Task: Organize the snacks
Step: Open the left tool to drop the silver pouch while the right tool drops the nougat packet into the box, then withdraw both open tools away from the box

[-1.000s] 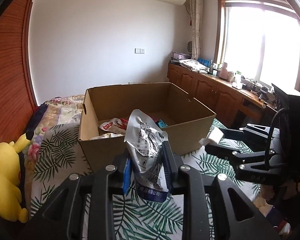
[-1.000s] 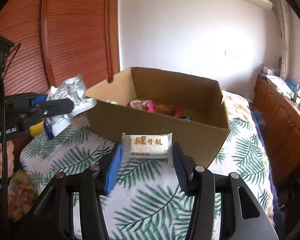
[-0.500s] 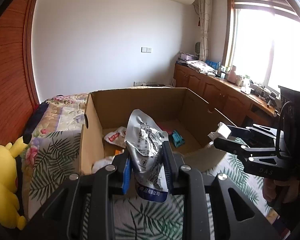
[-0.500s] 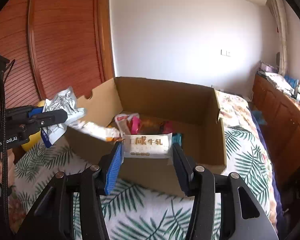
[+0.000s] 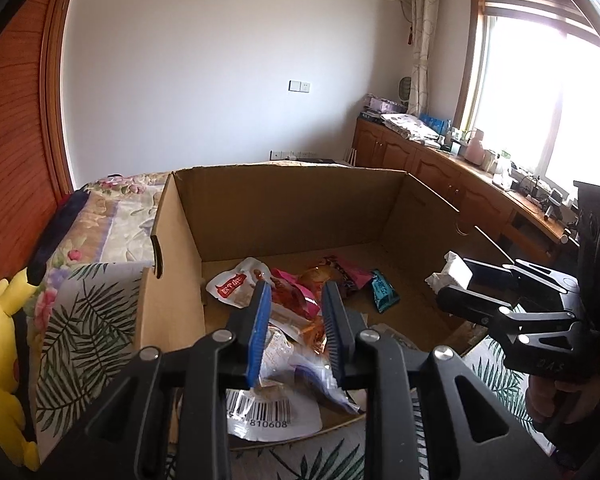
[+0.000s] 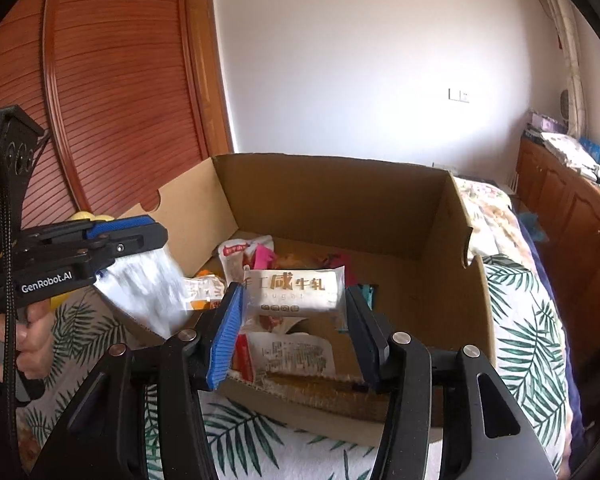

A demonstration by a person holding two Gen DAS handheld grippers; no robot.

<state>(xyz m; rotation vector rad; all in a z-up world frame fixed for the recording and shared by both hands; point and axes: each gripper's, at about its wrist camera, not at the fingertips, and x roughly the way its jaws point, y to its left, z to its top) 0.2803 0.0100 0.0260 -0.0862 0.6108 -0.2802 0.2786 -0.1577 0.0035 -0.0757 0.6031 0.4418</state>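
The right gripper (image 6: 294,320) clamps a white nougat packet (image 6: 296,290) crosswise between its blue-padded fingers (image 6: 226,336), holding it above the near edge of the cardboard box (image 6: 340,200). The left gripper (image 5: 296,320) has its fingers parted with nothing between them; a silver foil pouch (image 5: 268,416) with a barcode lies just under them by the near wall of the box, and in the right wrist view it shows as a blurred white shape (image 6: 144,292) below that gripper. Further into the box, on its floor, lie a white packet with a red label (image 5: 230,286), pink wrappers (image 5: 296,292) and a teal bar (image 5: 384,290). The box stands on a leaf-print bedspread (image 6: 524,320). A yellow plush toy (image 5: 0,352) rests at the bed's left edge.
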